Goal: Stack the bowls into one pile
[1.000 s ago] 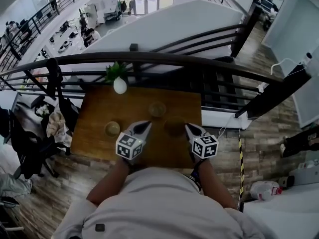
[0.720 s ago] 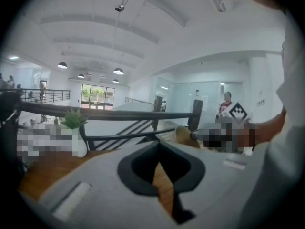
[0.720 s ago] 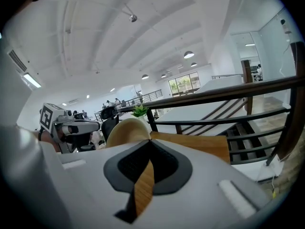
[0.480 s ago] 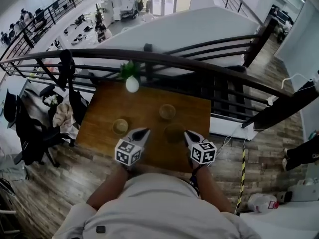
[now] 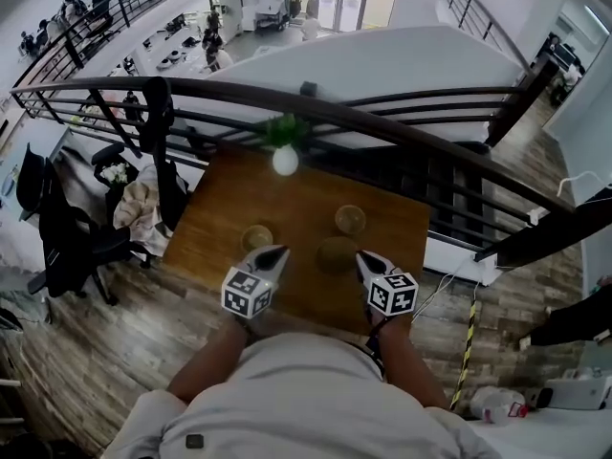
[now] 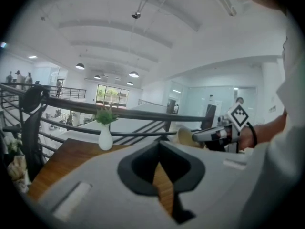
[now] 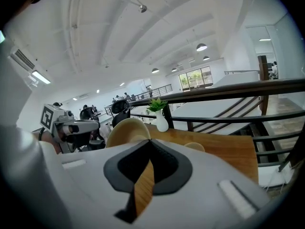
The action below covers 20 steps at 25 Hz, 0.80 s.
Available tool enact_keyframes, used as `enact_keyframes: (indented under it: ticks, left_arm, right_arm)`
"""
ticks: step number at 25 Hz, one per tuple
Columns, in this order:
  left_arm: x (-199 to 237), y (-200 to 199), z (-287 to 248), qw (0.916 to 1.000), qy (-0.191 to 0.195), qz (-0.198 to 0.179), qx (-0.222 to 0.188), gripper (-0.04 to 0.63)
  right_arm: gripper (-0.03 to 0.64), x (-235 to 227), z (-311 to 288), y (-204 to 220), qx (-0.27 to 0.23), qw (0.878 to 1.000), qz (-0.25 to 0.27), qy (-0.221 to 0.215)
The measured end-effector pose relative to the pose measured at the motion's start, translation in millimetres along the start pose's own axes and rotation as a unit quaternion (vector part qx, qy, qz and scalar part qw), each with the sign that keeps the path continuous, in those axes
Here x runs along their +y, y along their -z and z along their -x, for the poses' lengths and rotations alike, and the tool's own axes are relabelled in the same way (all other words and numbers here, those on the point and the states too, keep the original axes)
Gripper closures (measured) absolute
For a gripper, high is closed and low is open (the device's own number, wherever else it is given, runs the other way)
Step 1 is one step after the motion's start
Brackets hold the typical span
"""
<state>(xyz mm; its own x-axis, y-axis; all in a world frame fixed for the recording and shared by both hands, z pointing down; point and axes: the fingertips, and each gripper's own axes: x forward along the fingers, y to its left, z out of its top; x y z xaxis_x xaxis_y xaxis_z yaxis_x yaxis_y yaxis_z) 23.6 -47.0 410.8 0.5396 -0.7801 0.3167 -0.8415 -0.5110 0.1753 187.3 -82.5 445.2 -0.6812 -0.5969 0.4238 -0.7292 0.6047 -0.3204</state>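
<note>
- Looking steeply down on a wooden table [image 5: 220,218] pushed up against a dark railing [image 5: 229,91], with three tan bowls on it and none stacked yet.
- Finds the left bowl [image 5: 256,237] toward the front left, the far bowl [image 5: 350,220] further back on the right, and the near bowl [image 5: 337,254] just in front of that one, all three standing apart.
- Holds the left gripper [image 5: 274,252] low over the table's front edge, with its tip just beside the left bowl.
- Shows those jaws pressed tip to tip in the left gripper view, with only a sliver of table wood below the meeting point and nothing gripped.
- Holds the right gripper [image 5: 363,256] level with its partner, tip close beside the near bowl on the bowl's right; hard to tell from above whether tip and rim touch.
- Shows the same picture in the right gripper view: jaws closed together, empty, and the near bowl looming large just past them on the left.
- Catches the far bowl as a small rim peeking over the right jaw in that same view.
- Spots a white vase [image 5: 285,161] with a green plant at the table's back edge, right by the railing.
- Notes a black chair [image 5: 67,237] off the table's left side, on the wooden floor.
</note>
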Motion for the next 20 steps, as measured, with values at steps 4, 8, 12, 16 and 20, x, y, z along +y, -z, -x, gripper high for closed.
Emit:
enact_keyframes:
  ticks: [4, 8, 12, 16, 20]
  left_arm:
    - [29.6, 2.0, 26.6, 1.0000, 0.003, 0.001, 0.005, 0.591]
    - [61.0, 1.9, 58.0, 0.9998, 0.017, -0.005, 0.008, 0.591]
    - [102.2, -0.2, 92.8, 0.9995, 0.027, -0.013, 0.009, 0.591]
    - [139.7, 4.5, 132.0, 0.9991, 0.035, -0.022, 0.012, 0.591]
    - [174.6, 12.0, 169.7, 0.9985, 0.043, -0.030, 0.018, 0.591]
  right_arm:
    - [0.603, 34.1, -26.4, -4.2, -0.001, 1.000, -0.002, -0.001]
    - [0.603, 75.8, -53.5, -7.7, -0.004, 1.000, -0.007, 0.003]
    - [0.603, 123.3, -84.1, -10.9, -0.012, 1.000, -0.011, 0.008]
    - [0.603, 172.9, -111.4, -3.4, -0.016, 1.000, -0.019, 0.013]
    - [0.603, 218.8, -138.3, 2.0, -0.022, 0.999, -0.023, 0.017]
